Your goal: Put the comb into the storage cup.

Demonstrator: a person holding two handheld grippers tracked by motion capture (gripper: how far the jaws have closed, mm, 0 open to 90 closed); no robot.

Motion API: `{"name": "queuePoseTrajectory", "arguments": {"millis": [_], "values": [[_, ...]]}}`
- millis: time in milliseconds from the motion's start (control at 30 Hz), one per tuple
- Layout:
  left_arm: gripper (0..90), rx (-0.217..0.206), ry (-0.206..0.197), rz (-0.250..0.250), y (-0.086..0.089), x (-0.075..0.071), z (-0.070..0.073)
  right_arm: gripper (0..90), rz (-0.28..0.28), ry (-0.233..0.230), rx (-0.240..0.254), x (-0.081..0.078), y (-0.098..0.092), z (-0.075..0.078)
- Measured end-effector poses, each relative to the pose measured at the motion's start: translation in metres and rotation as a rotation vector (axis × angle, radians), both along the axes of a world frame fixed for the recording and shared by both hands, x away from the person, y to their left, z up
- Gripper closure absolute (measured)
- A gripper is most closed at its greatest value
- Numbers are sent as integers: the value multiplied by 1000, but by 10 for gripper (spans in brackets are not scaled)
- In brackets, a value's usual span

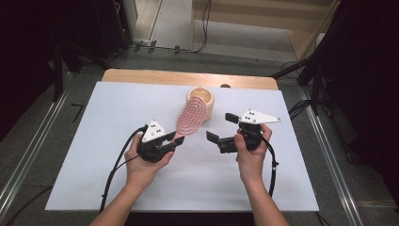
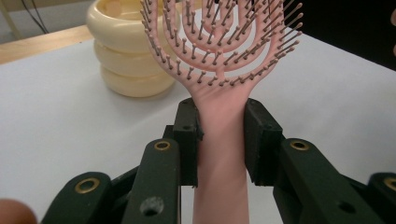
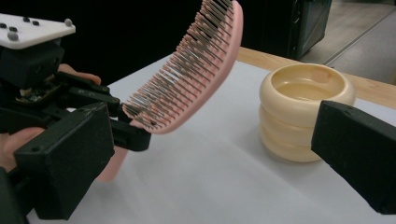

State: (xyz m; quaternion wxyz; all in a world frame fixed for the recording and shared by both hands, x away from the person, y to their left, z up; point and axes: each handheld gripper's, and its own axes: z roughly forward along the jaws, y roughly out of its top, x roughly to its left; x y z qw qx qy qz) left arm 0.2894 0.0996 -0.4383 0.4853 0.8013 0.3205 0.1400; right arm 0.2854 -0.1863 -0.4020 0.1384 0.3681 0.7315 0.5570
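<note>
A: Left hand (image 1: 149, 157) first. Where does it sit?

B: Low on the near-left of the white worktop (image 1: 94, 141), forearm coming up from the bottom edge, fingers wrapped round the body of the left gripper (image 1: 175, 140). Grey plate on top, cable trailing back toward the person. The gripper points forward and to the right, toward the bowl.

A: Jaws?

B: Clamped on the handle of the pink hairbrush (image 2: 219, 70). In the left gripper view both black pads press the handle from either side, just below the point where it widens into the head. Handle runs straight down between them.

A: And the brush itself?

B: Head lifted off the worktop, angled up and away from the hand. Bristles face the left gripper's own camera; the right gripper view shows the brush (image 3: 196, 70) tilted steeply, its smooth back turned toward the bowl. From above, the tip of the head overlaps the cream ribbed bowl (image 1: 201, 100); whether it touches, cannot tell.

A: Bowl position?

B: Far middle of the worktop, upright, near the wooden edge.

A: Right hand (image 1: 251, 146)?

B: Right of centre, well apart from the brush, wrist straight, forearm angled in from the bottom. The right gripper (image 1: 221, 128) points left toward the brush. Jaws spread wide, nothing between them.
</note>
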Motion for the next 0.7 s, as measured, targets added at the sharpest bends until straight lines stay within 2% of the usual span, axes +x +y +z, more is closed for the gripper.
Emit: {"name": "queuePoseTrajectory", "arguments": {"millis": [267, 367, 400, 467, 700], "values": [[701, 0, -10, -20, -7, -11, -6, 0, 18, 43, 58, -4, 5, -5], [701, -8, -23, -31, -12, -16, -8, 0, 1, 46, 46, -5, 7, -5], [701, -4, -28, -36, -13, -17, -8, 0, -10, 55, 55, -6, 7, -6], [701, 2, -31, -50, -17, -20, -11, 0, 3, 74, 80, -6, 8, -10], [700, 20, -33, -70, -25, -24, -19, 0, -7, 104, 88, -7, 18, -17]]}}
